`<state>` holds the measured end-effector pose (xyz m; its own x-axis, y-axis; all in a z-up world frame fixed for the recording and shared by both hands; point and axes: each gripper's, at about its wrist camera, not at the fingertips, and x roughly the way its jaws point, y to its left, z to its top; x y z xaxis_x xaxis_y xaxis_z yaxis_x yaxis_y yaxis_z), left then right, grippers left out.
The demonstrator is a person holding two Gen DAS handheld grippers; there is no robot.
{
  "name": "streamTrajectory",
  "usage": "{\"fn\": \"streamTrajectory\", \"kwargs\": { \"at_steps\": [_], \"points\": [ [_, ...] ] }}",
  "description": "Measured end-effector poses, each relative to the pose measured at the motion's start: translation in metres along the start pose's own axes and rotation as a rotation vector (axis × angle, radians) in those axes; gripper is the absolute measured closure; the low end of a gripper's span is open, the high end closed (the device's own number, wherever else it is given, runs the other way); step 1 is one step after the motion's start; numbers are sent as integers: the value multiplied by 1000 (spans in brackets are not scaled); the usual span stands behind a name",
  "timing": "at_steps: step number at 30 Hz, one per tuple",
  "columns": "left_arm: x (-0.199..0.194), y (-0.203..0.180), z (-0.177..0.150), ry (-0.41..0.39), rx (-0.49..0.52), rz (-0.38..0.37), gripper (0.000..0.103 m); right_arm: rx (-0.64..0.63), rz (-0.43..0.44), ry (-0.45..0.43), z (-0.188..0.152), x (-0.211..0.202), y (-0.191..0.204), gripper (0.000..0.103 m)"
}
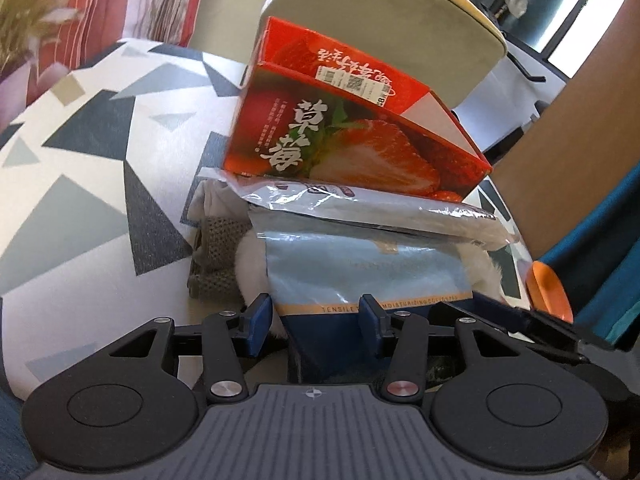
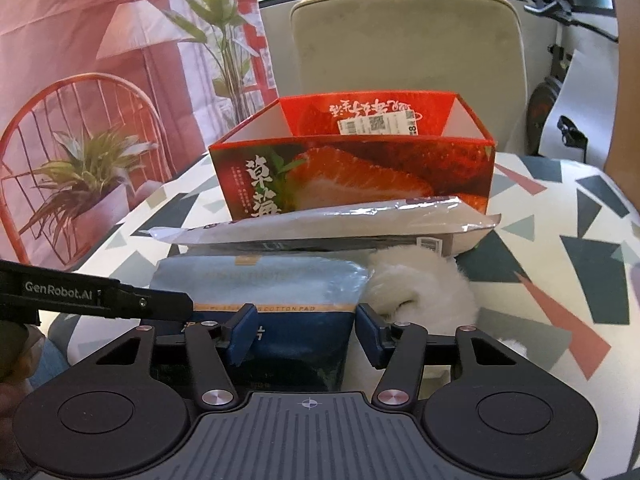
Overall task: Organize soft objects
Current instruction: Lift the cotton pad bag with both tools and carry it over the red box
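Observation:
A blue cotton-pad pack (image 1: 360,268) (image 2: 264,284) lies on the patterned table in front of a red strawberry box (image 1: 352,136) (image 2: 352,172). A silvery flat pouch (image 1: 360,204) (image 2: 320,220) lies between them, leaning on the box. A white fluffy item (image 2: 424,288) (image 1: 252,268) sits beside the pack, and a grey knitted cloth (image 1: 216,256) shows at its left. Both my left gripper (image 1: 318,318) and right gripper (image 2: 302,332) have their jaws around the pack's near end; whether the pads press it is unclear.
The table (image 1: 80,160) (image 2: 560,240) has a triangle-pattern cloth. A beige chair (image 2: 404,64) (image 1: 384,12) stands behind the box. Potted plants (image 2: 84,176) and a pink backdrop are at the left. An orange-tipped object (image 1: 546,292) sits at the right of the left wrist view.

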<state>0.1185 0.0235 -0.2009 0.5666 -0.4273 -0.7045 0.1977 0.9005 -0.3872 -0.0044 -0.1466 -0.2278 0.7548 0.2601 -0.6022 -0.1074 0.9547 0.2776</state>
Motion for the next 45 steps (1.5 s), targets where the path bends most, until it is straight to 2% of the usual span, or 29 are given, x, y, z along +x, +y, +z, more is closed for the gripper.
{"fn": "streamTrajectory", "kwargs": {
  "at_steps": [5, 15, 19, 22, 28, 45],
  "points": [
    [4, -2, -2, 31, -3, -30, 51, 27, 12, 17, -3, 3, -4, 51],
    [12, 1, -7, 82, -5, -26, 50, 97, 52, 62, -10, 9, -12, 50],
    [15, 2, -10, 106, -18, -33, 50, 99, 57, 81, -11, 11, -10, 46],
    [9, -2, -9, 84, 3, -29, 50, 88, 63, 82, -12, 9, -6, 47],
    [-8, -11, -9, 26, 45, -20, 51, 69, 72, 37, -9, -5, -2, 60],
    [-59, -33, -12, -156, 128, -58, 51, -1, 62, -121, 4, -58, 18, 61]
  ]
}}
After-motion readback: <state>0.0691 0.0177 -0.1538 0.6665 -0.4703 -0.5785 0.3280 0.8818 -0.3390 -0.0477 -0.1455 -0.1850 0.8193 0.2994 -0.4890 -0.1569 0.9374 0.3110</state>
